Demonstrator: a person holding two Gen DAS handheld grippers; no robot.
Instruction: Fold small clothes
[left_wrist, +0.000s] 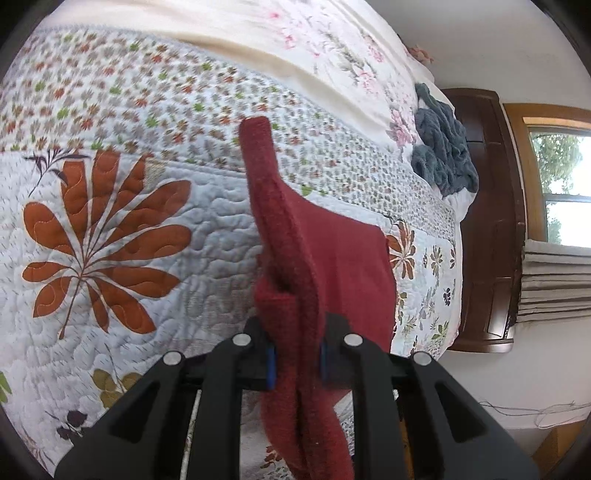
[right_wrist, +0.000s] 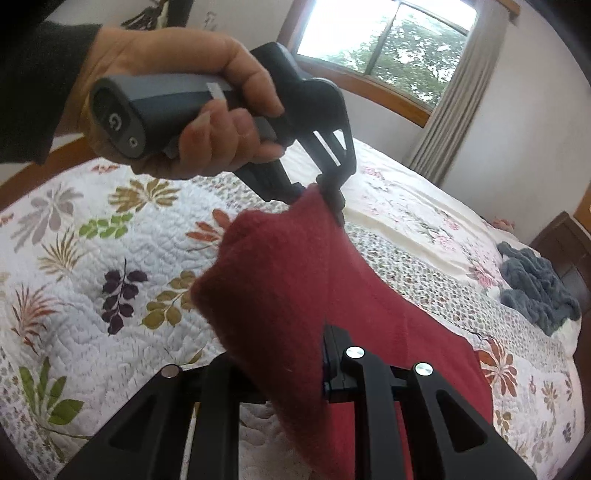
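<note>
Left wrist view first: the left tongs (left_wrist: 296, 360) are pinching a bunched fold of the red cloth (left_wrist: 332, 243), and the fabric rises from the jaws toward 12 o'clock while a flat panel spreads out at 2 o'clock over the floral quilt (left_wrist: 110, 229) on the bed. A rumpled grey blanket (left_wrist: 441, 155) lies on the bed at 2 o'clock, with the window (left_wrist: 565, 184) at 3 o'clock.

Right wrist view now: the right tongs (right_wrist: 295, 376) are clamped on the red cloth (right_wrist: 280, 295), which hides the left-hand finger. At 12 o'clock a hand (right_wrist: 177, 99) grips the other tool's handle, and the left tongs (right_wrist: 330, 201) pinch the cloth's upper corner. So the cloth hangs lifted between both tools above the quilt (right_wrist: 110, 258), grey blanket (right_wrist: 535, 288) at 3 o'clock.
</note>
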